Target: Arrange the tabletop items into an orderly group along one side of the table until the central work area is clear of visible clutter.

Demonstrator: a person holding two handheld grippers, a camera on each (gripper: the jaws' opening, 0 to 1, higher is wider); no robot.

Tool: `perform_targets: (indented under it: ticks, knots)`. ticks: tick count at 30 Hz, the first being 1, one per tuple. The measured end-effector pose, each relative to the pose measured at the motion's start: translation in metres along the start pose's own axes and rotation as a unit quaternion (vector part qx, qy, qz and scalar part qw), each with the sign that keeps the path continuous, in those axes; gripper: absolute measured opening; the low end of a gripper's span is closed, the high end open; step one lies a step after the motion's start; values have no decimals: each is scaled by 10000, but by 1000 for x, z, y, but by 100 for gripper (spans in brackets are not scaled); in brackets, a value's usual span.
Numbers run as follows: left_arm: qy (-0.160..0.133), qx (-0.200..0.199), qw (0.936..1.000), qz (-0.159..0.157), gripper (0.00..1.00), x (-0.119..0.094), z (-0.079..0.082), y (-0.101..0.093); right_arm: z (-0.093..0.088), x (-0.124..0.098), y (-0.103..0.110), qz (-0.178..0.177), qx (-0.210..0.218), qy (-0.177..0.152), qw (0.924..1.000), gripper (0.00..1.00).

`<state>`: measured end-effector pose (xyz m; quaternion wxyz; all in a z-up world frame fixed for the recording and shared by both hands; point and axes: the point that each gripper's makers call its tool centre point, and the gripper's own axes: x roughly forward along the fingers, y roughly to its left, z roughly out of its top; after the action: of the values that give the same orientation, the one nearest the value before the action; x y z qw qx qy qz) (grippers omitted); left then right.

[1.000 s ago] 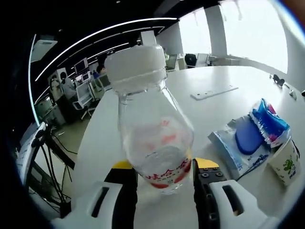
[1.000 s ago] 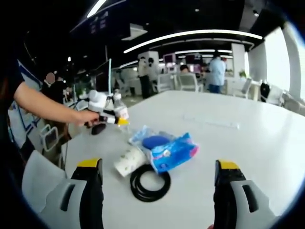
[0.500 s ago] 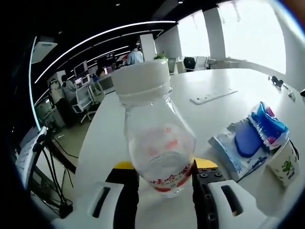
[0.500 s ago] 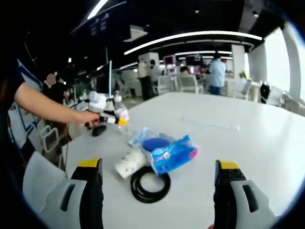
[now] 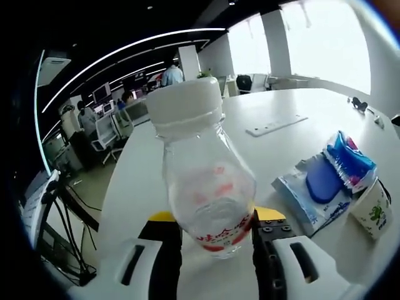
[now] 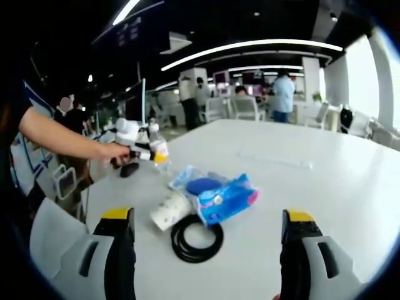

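- The left hand-held gripper [image 5: 215, 230] pinched a clear plastic bottle [image 5: 206, 181] low on its body, one jaw at each side, the white cap tilted a little away from upright.
- In the left gripper view the bottle's base sat at or just above the white surface [image 5: 294, 109]; which of the two could not be told.
- To the right of the bottle lay a pale packet with a blue pad [image 5: 320, 182], a blue snack bag [image 5: 350, 161] overlapping it, and a white paper cup [image 5: 374, 211] just beside both.
- The right hand-held gripper [image 6: 206, 231] was spread wide and held nothing, its jaws well apart above the surface.
- Ahead of it lay a black cable coil [image 6: 197, 238], touching the cup and the snack bag.
- Farther back, a person's hand [image 6: 110, 152] held the left hand-held gripper with the bottle, near the surface's edge.
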<state>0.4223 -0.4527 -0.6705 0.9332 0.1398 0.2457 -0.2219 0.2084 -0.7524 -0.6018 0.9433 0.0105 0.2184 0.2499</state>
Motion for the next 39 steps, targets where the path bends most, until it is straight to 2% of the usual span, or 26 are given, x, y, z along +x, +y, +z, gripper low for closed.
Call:
perform_targets:
  ticks: [1, 5, 10, 23, 32, 39]
  knots:
    - [51, 14, 10000, 25, 44, 0, -1, 1, 0, 0, 0, 0, 2, 1, 10000, 96]
    - [-68, -164, 9998, 82, 53, -4, 3, 2, 1, -1, 0, 4, 6, -18, 10000, 96]
    - [-25, -255, 9995, 167, 63, -11, -1, 5, 3, -1, 1, 27, -19, -30, 10000, 96]
    - [-97, -414, 9990, 98, 81, -29, 1, -10, 7, -3, 4, 105, -170, -67, 9998, 96]
    - [-116, -443, 9989, 34, 88, -41, 3, -20, 11, -5, 6, 151, -231, -112, 9996, 97]
    - [-9, -547, 9985, 1, 92, -47, -4, -25, 10, -8, 8, 175, -285, -109, 9994, 98]
